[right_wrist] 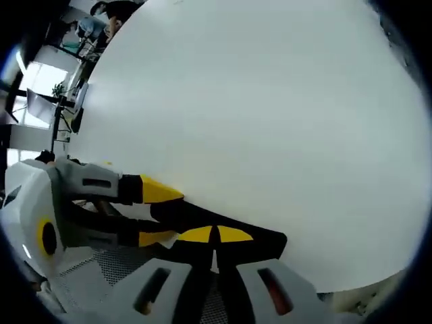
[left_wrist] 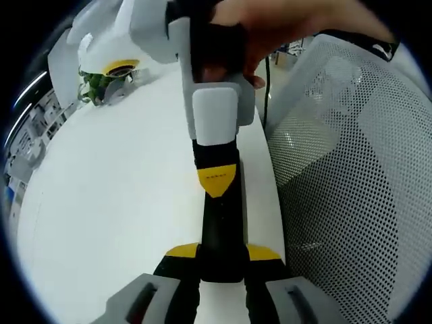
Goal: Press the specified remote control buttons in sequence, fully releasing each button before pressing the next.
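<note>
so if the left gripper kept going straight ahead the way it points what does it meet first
Most likely the right gripper, whose yellow-tipped jaws sit on the black remote directly ahead. The left gripper is shut on that remote's near end. Depth is hard to judge.

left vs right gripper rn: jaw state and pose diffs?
The left gripper has its jaws spread either side of the slim black remote control, clamping its near end. The right gripper has its jaws shut together, holding nothing. Left lies in line with the remote. Right comes from the far end, its tips apparently on the remote's face. Both have grey bodies and yellow jaw tips.
</note>
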The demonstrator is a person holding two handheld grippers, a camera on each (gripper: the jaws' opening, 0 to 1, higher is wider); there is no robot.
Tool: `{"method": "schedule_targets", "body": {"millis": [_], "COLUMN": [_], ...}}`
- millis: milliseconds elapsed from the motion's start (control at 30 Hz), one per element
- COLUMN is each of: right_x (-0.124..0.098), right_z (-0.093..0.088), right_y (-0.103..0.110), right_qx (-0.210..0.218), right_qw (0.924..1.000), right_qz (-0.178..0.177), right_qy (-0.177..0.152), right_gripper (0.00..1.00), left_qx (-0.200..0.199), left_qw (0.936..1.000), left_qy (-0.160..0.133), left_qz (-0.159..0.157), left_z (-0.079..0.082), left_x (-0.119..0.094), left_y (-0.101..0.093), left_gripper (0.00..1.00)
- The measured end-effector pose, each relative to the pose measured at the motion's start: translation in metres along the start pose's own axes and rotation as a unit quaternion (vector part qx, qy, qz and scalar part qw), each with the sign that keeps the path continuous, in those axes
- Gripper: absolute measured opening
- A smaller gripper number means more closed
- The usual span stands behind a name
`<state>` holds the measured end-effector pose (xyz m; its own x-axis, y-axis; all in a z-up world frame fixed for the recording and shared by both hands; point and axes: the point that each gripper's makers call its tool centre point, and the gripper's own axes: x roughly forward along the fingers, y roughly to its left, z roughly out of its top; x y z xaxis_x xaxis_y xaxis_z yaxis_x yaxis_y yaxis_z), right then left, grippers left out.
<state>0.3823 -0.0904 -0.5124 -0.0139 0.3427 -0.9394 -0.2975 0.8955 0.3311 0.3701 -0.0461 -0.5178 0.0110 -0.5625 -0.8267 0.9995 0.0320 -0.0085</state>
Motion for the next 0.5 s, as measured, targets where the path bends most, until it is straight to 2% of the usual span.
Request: {"method": "schedule_targets", "body": {"millis": [267, 500], "right_x": [-0.0037, -0.0023], "right_z": [0.0014, -0.0029], "right_y": [0.0054, 0.0020], "right_qx": [-0.025, -0.041], "right_qw": [0.9996, 0.9991], "right_qz": [0.011, -0.006], "right_qy": [-0.011, -0.001], "right_gripper": [0.00, 0.00], "left_qx": [0.001, 0.001], "left_qw": [1.0000, 1.0000], "left_qy": [0.001, 0.001], "left_qz": [0.000, -0.001], "left_z": [0.0001, 0.0000], "left_x": [0.0004, 0.0005], "left_y": [0.0003, 0.0002], "left_gripper": [0.24, 0.24]}}
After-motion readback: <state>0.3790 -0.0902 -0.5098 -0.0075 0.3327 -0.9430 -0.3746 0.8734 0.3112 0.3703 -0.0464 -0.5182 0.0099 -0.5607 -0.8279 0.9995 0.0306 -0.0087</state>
